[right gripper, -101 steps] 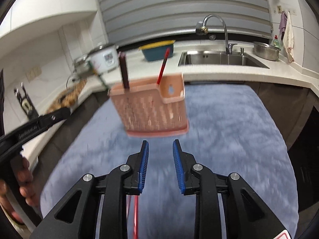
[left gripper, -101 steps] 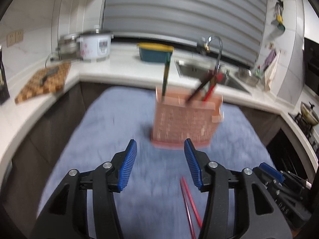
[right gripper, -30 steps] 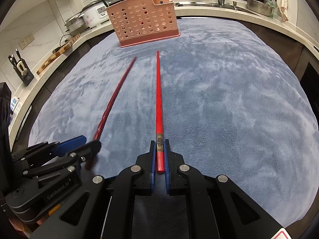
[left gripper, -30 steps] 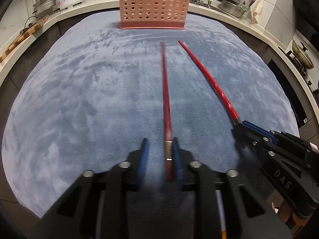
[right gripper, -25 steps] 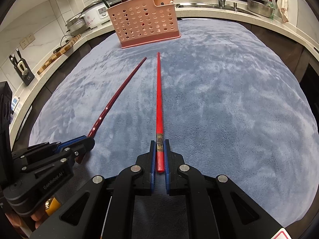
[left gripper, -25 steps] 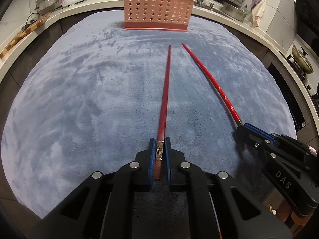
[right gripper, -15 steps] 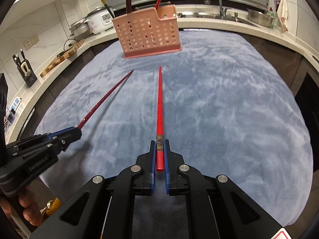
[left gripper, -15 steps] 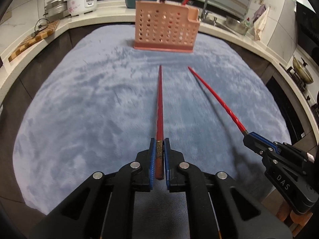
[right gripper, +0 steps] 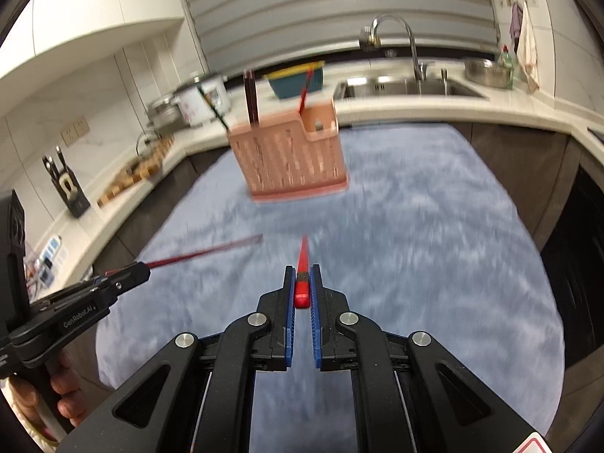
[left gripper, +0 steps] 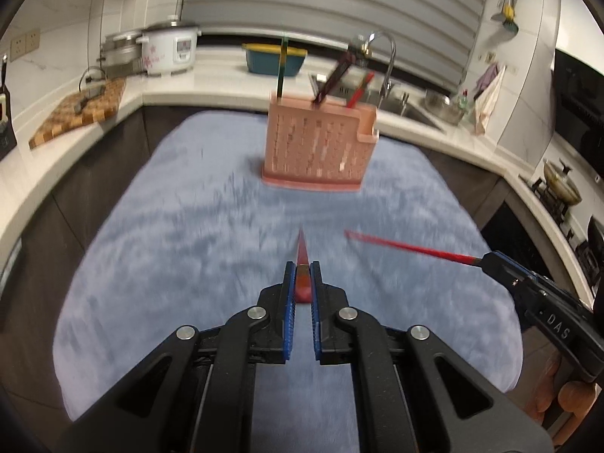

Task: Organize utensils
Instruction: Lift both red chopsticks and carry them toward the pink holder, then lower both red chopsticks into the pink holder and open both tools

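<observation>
My left gripper (left gripper: pixel 302 268) is shut on the thick end of a red chopstick (left gripper: pixel 302 255) and holds it lifted, tip pointing ahead. My right gripper (right gripper: pixel 302 271) is shut on a second red chopstick (right gripper: pixel 303 255), also lifted. Each gripper shows in the other's view: the right gripper (left gripper: pixel 490 258) with its chopstick (left gripper: pixel 407 246), the left gripper (right gripper: pixel 141 270) with its chopstick (right gripper: pixel 204 252). A pink perforated utensil basket (left gripper: pixel 319 149) stands ahead on the blue-grey mat (left gripper: pixel 188 234), holding a green, a dark and a red stick. The basket also shows in the right wrist view (right gripper: pixel 290 158).
White counters ring the mat, with a rice cooker (left gripper: pixel 168 53), a checkered cutting board (left gripper: pixel 79 111), a blue tub (left gripper: pixel 273 58), and a sink with faucet (right gripper: pixel 407 83). A knife block (right gripper: pixel 66 185) stands at left. A stove with a pan (left gripper: pixel 560 185) is at right.
Both grippers closed on the red chopsticks lying on the mat and have lifted them clear. The views now tilt up toward the basket, with motion blur.
</observation>
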Demonstrator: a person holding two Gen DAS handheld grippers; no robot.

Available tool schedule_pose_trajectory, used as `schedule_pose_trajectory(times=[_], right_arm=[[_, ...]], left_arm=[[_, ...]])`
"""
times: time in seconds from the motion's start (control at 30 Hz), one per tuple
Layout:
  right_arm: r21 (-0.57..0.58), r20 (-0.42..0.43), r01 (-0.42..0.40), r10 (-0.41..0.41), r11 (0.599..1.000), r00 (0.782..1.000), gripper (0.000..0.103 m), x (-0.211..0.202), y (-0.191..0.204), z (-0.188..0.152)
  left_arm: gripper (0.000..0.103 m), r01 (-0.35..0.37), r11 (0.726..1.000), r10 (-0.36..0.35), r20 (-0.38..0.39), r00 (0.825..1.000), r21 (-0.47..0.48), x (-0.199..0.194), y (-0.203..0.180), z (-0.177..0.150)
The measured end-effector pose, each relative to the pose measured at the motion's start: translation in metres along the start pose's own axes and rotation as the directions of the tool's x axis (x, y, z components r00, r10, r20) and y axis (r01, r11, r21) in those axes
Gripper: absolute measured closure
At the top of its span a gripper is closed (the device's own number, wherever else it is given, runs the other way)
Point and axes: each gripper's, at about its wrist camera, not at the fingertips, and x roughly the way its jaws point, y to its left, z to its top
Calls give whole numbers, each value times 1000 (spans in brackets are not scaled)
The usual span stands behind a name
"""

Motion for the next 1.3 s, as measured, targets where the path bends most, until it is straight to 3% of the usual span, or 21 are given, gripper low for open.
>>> schedule_pose_trajectory(times=[0.27,0.53,0.7,1.0,1.13,1.3], right_arm=[[-16,141,-9,11,1000,990,96,-8,7,61],[6,201,-29,27,1000,979,96,-5,6,100],[19,257,-48,42,999,966,96,-8,5,133],[22,393,-75,60,997,917,96,1,9,211],[32,421,-85,64,996,905,96,18,11,239],[51,440,-72,42,996,897,96,42,11,262]], left_arm=[[96,7,1000,-5,120,993,-17,-11,2,57],[96,13,1000,-9,194,981,-18,-12,5,107],[96,33,999,-27,266,964,-21,-21,4,145],[96,14,1000,-15,421,907,4,-18,-2,223],[96,-4,1000,3,445,896,0,-3,-1,246],[96,-23,1000,20,445,895,1,21,3,262]])
